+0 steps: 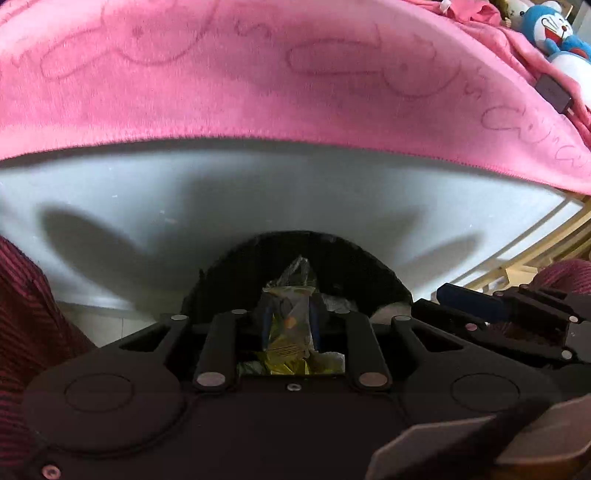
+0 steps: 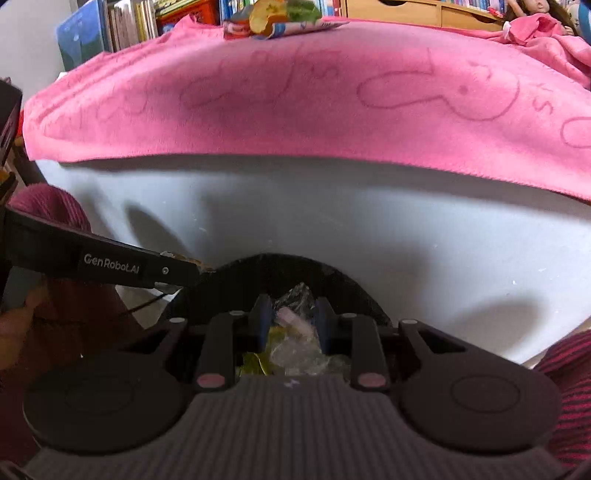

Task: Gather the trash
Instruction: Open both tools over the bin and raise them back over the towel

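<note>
Disposal under way — left gripper (image 1: 289, 318) clamps a crinkled yellow-and-clear wrapper (image 1: 286, 325) above the black-lined bin (image 1: 295, 254) near the white table front. Right gripper (image 2: 291, 321) straddles a clear pink-tinted wrapper (image 2: 295, 321); contact unclear. Far off, a colourful snack packet (image 2: 280, 18) remains on the pink towel (image 2: 295, 99).

White table (image 2: 332, 221), front edge bare. Pink towel (image 2: 295, 103) spread flat over top, hem overhanging slightly. Colourful wrapper (image 2: 280, 18) lying on towel at far edge. Blue plush toy (image 1: 557, 33) resting at far right corner.
</note>
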`<state>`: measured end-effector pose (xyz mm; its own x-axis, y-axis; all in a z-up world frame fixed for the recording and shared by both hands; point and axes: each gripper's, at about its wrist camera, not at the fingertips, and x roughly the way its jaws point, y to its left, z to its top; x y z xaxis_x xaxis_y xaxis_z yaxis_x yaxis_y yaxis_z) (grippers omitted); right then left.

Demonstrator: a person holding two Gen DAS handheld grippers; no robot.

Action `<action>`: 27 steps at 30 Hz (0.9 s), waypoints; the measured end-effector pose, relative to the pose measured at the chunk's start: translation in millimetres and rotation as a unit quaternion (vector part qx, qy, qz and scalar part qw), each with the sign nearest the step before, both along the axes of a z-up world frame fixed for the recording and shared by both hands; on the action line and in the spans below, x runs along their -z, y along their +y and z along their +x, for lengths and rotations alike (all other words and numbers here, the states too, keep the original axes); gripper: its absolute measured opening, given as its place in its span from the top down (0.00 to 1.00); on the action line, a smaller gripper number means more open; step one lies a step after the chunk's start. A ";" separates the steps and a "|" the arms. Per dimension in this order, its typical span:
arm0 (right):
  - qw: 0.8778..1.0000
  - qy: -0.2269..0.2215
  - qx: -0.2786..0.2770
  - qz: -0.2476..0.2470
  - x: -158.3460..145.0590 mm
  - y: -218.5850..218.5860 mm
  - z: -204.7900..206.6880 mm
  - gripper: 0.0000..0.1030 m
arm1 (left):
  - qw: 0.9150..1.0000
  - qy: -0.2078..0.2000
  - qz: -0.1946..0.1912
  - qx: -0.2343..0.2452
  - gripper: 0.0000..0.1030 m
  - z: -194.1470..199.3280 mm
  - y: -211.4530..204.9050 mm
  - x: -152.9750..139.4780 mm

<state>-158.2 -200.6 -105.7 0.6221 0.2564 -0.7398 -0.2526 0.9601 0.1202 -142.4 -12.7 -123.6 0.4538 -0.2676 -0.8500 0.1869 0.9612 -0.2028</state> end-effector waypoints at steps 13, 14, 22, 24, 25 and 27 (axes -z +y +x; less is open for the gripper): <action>1.000 -0.006 0.001 -0.004 -3.0 2.9 2.3 0.47 | 1.000 -0.002 0.006 -0.001 0.46 5.3 -4.4 -3.1; 1.000 -0.006 0.001 -0.003 -3.3 2.6 2.2 0.46 | 1.000 -0.003 0.008 -0.002 0.43 5.7 -4.1 -3.2; 1.000 -0.014 0.011 0.008 -8.8 -1.2 0.7 0.38 | 0.999 -0.034 0.023 -0.002 0.31 3.5 -4.3 -17.3; 1.000 -0.018 0.015 0.020 -13.8 -4.6 1.4 0.35 | 0.999 -0.046 0.022 -0.004 0.28 2.7 -4.6 -24.1; 0.999 -0.020 0.015 0.026 -16.0 -5.6 1.9 0.32 | 0.998 -0.054 0.023 -0.006 0.28 2.0 -4.3 -28.5; 0.999 -0.032 0.015 0.036 -23.6 -8.8 0.3 0.27 | 0.997 -0.072 0.021 -0.006 0.26 -0.6 -3.5 -39.2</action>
<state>-157.8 -209.4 -82.1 0.6764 0.2882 -0.6778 -0.2332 0.9567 0.1741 -143.0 -16.2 -84.4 0.5756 -0.2266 -0.7857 0.1992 0.9707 -0.1341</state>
